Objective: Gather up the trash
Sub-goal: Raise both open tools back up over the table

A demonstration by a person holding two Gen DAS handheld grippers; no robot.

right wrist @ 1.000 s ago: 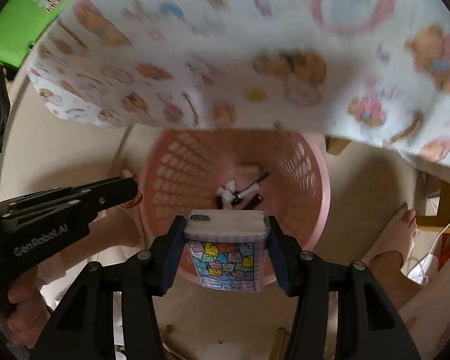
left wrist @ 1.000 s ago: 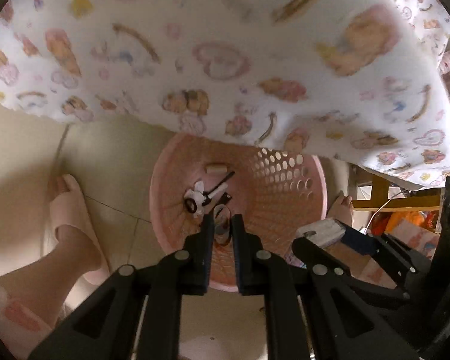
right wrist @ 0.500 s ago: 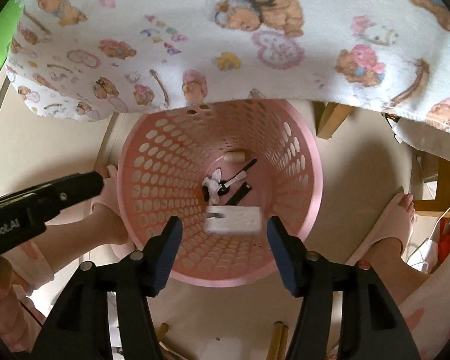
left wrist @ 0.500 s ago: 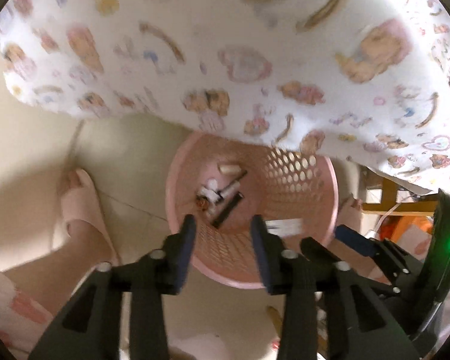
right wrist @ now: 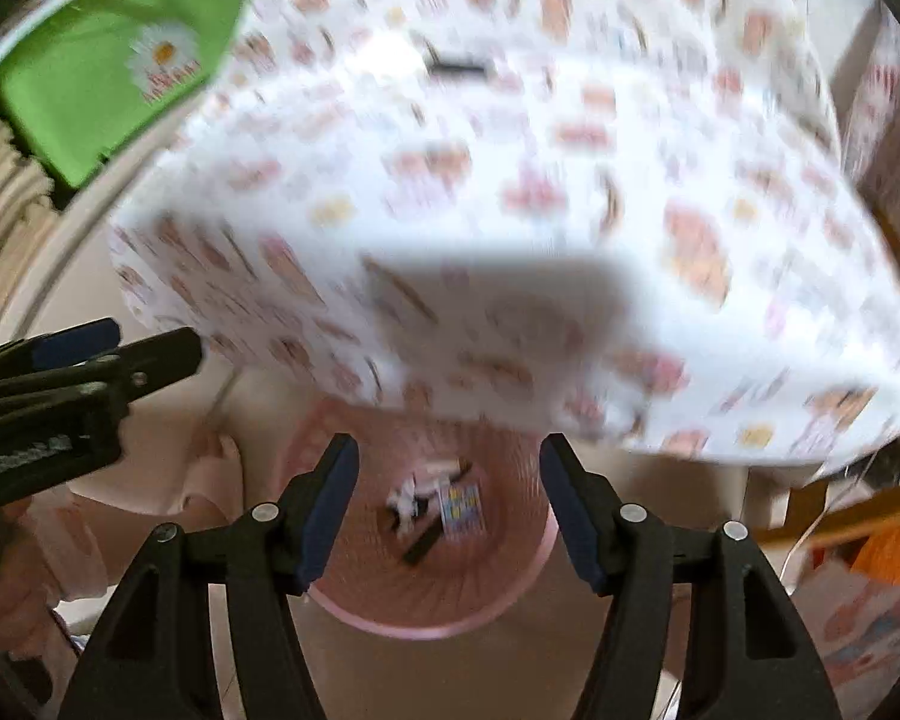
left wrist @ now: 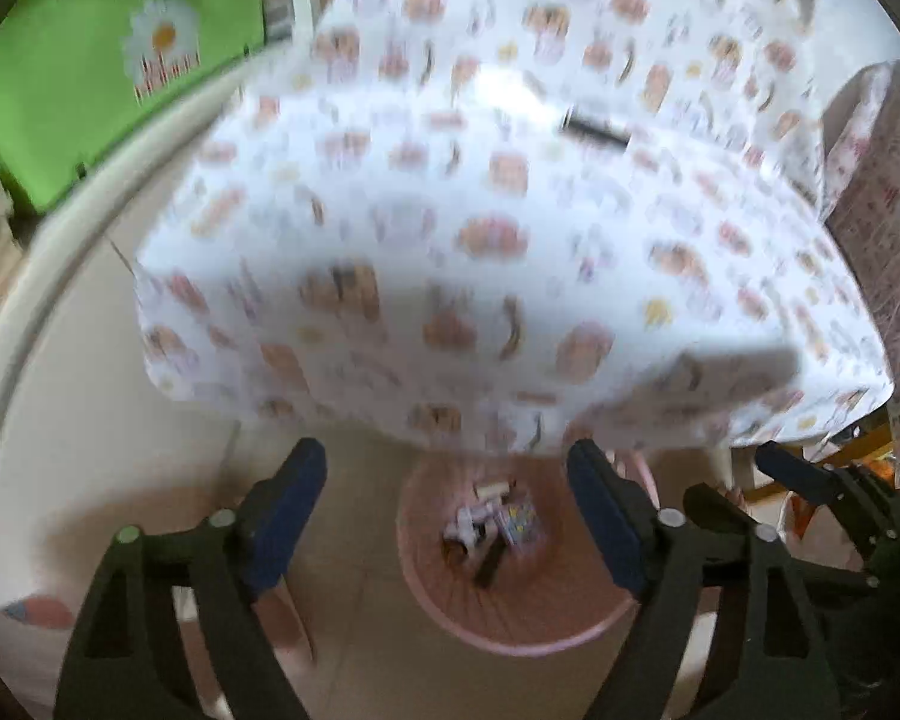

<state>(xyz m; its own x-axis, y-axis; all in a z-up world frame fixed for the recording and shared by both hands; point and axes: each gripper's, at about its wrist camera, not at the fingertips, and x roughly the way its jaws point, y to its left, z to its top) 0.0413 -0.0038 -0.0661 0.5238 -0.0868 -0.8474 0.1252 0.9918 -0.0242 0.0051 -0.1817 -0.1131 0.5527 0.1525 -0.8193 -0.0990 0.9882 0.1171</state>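
Floor: pale tiles (left wrist: 342,618) lay under everything, blurred in both views.
Left gripper: my left gripper (left wrist: 447,516) pointed steeply down, its jaws opening wide, with nothing between the blue pads.
Right gripper: my right gripper (right wrist: 448,498) hung beside it, jaws also opening and empty; in its view the left gripper showed at the left edge.
Basket: a pink basket (right wrist: 426,627) stood on the floor directly below both grippers, partly tucked under the worktop's edge.
Trash: the small pack with the colourful cartoon print (right wrist: 463,507) lay at the bottom of the basket, beside white scraps (right wrist: 411,492) and a dark stick-like piece (right wrist: 423,543); I could not tell the bits apart more finely.
Worktop: a white cloth with bear and heart prints (left wrist: 510,210) covered it, and one dark narrow object (left wrist: 597,131) lay on top, far from the near edge.
Beyond: a green bag with a daisy (left wrist: 108,60) stood at upper left.
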